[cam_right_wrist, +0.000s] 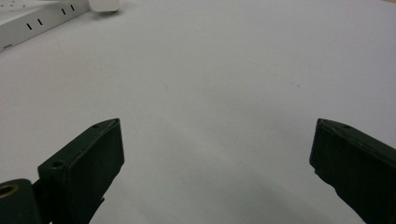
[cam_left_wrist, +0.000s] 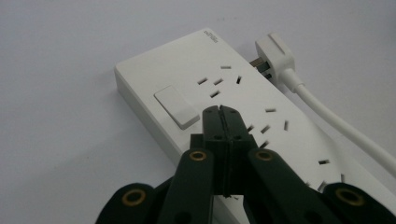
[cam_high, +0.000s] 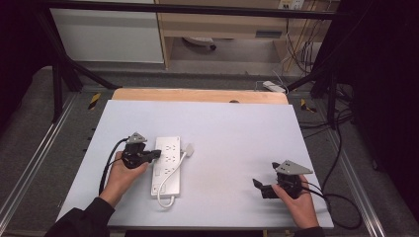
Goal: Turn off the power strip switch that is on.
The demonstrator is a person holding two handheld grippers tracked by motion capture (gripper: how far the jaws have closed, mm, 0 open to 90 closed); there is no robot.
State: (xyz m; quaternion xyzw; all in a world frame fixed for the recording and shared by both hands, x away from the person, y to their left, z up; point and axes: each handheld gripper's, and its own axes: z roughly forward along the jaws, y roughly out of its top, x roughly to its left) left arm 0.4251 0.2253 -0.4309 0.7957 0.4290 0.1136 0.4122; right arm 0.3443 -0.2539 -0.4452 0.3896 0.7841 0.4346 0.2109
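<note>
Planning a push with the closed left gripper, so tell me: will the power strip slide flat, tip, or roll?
The power strip is a long flat box lying flat on the table, so it should slide, not roll or tip. Pushed near one end, it may swivel. Its looped cord looks floppy and would probably trail behind.

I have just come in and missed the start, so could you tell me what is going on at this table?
A person sits at a white table with a two-jaw gripper in each hand. The left gripper, jaws shut with nothing between them, is over a white power strip, next to its rocker switch. The strip's own plug lies unplugged beside it. The right gripper waits open, well apart from the strip.
</note>
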